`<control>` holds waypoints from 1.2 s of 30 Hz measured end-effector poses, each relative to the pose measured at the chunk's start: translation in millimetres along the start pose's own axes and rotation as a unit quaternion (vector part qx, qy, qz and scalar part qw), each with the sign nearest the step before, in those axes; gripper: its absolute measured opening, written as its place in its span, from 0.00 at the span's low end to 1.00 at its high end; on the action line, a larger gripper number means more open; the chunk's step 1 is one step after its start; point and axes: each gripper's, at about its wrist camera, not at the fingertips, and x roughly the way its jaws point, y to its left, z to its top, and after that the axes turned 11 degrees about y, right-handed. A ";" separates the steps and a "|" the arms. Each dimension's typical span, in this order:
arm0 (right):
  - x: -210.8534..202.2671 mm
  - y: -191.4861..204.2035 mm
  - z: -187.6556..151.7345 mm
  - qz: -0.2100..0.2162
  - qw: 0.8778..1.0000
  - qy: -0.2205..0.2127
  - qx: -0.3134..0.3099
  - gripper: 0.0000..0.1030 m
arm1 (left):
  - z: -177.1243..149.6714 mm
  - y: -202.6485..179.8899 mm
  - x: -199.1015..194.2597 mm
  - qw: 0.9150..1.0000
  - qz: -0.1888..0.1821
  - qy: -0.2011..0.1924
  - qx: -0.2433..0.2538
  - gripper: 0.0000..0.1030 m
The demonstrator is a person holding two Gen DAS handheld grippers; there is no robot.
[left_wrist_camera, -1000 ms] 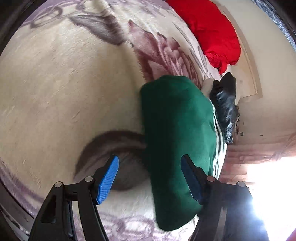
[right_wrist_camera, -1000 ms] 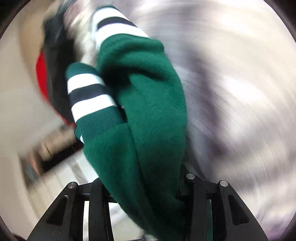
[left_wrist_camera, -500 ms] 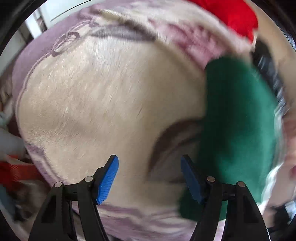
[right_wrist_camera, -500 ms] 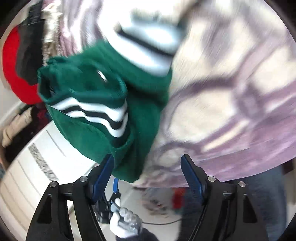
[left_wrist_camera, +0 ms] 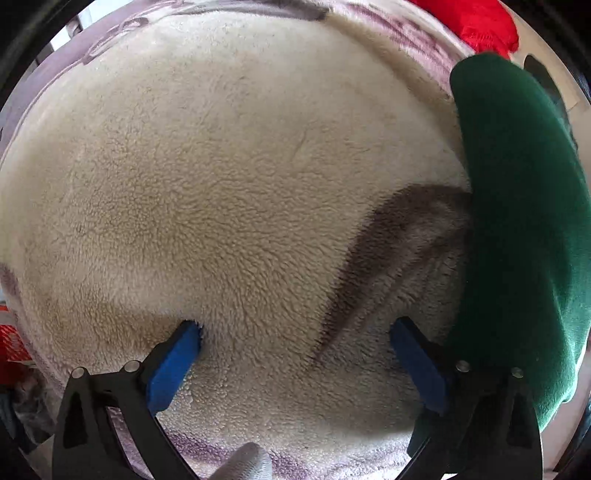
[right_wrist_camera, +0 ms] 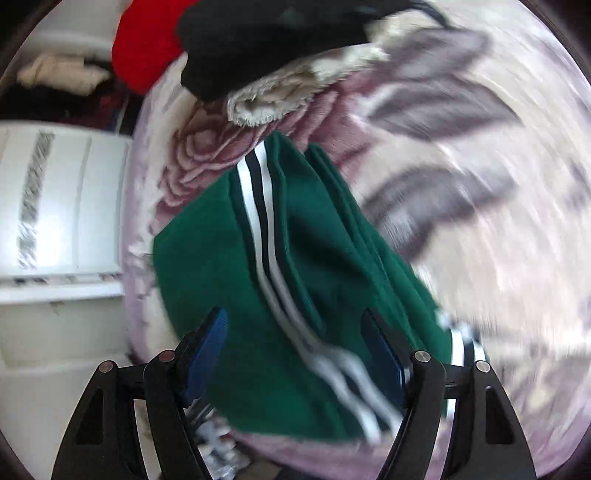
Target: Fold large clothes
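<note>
A folded green garment with white and black stripes (right_wrist_camera: 295, 277) lies on the plush floral blanket (right_wrist_camera: 480, 221). My right gripper (right_wrist_camera: 299, 332) is open, its blue pads either side of the garment's near end, just above it. In the left wrist view the same green garment (left_wrist_camera: 517, 229) lies along the right edge. My left gripper (left_wrist_camera: 295, 343) is open and empty, low over the cream blanket (left_wrist_camera: 221, 184), to the left of the garment.
A red pillow (right_wrist_camera: 147, 48) and a black garment (right_wrist_camera: 277, 33) lie at the blanket's far end, with a cream fabric piece (right_wrist_camera: 288, 88) under the black one. White furniture (right_wrist_camera: 59, 206) stands to the left of the bed. The red pillow (left_wrist_camera: 476, 22) also shows top right.
My right gripper has let go of the green garment, opened and drawn back; the garment now lies folded on the blanket. My left gripper has swung left, away from the garment, and lowered.
</note>
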 end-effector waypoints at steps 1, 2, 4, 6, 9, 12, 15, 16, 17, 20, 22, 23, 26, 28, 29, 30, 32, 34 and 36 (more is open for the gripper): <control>14.2 3.8 11.9 -0.008 1.000 0.017 -0.006 0.74 | 3.0 -1.0 -0.7 1.000 0.004 0.008 -0.001 1.00; 32.3 4.4 22.5 -0.016 0.999 0.046 -0.004 0.62 | 3.1 -0.6 -3.1 1.000 0.003 0.012 -0.004 1.00; 38.6 17.5 21.8 -0.022 0.997 0.073 -0.011 0.18 | 3.0 -0.4 -14.4 1.000 -0.003 0.009 -0.015 1.00; 34.6 27.6 17.9 -0.020 0.997 0.064 -0.035 0.03 | 0.2 0.2 -29.3 1.000 -0.010 -0.002 -0.023 1.00; -0.2 15.6 10.4 0.015 0.999 0.033 0.010 0.03 | -9.3 -5.0 -61.3 0.999 -0.011 -0.038 -0.026 1.00; -43.0 -4.7 8.1 0.007 0.999 -0.012 0.035 0.02 | -17.6 -26.9 -90.4 0.997 -0.007 -0.071 -0.014 1.00; -51.6 -37.9 19.3 -0.013 0.998 -0.021 0.054 0.02 | -16.9 -51.6 -98.5 0.997 -0.002 -0.083 -0.002 1.00; -49.2 -48.5 21.8 -0.008 0.998 -0.017 0.064 0.02 | -15.2 -61.7 -92.2 0.997 0.001 -0.082 0.004 1.00; -38.3 -56.3 28.6 0.014 0.998 0.003 0.062 0.03 | -13.8 -67.7 -87.2 0.997 0.008 -0.078 0.007 1.00; -5.1 -68.5 42.0 0.047 0.995 0.076 0.042 0.24 | -9.1 -81.5 -69.7 0.996 0.058 -0.063 -0.001 1.00; -4.1 -69.9 36.8 0.072 0.992 0.100 0.030 0.41 | -10.3 -73.5 -67.1 0.996 0.064 -0.060 -0.011 1.00; -7.2 -69.8 29.9 0.074 0.992 0.106 0.015 0.55 | -13.0 -69.5 -66.3 0.996 0.057 -0.059 -0.018 1.00; -9.3 -71.9 5.3 0.073 0.990 0.122 -0.021 0.65 | -14.0 -64.8 -64.2 0.997 0.056 -0.054 -0.028 1.00; -4.7 -78.4 -11.9 0.041 0.989 0.140 -0.039 0.65 | -17.3 -69.1 -66.7 0.996 0.068 -0.055 -0.022 1.00; -0.7 -82.0 -21.2 0.037 0.987 0.150 -0.044 0.67 | -17.5 -72.4 -68.7 0.995 0.075 -0.058 -0.018 1.00; 6.1 -85.7 -30.4 0.041 0.985 0.164 -0.047 0.67 | -17.0 -75.5 -69.6 0.995 0.081 -0.060 -0.015 1.00; 19.2 -94.3 -48.8 0.056 0.983 0.171 -0.033 0.33 | -16.5 -79.9 -71.7 0.993 0.097 -0.063 -0.013 1.00; 24.5 -102.1 -60.5 0.053 0.985 0.166 -0.012 0.03 | -16.1 -82.0 -75.8 0.993 0.107 -0.057 -0.012 1.00; 2.8 -108.0 -67.1 0.061 0.989 0.134 0.017 0.03 | -17.2 -85.0 -87.6 0.993 0.102 -0.060 -0.009 1.00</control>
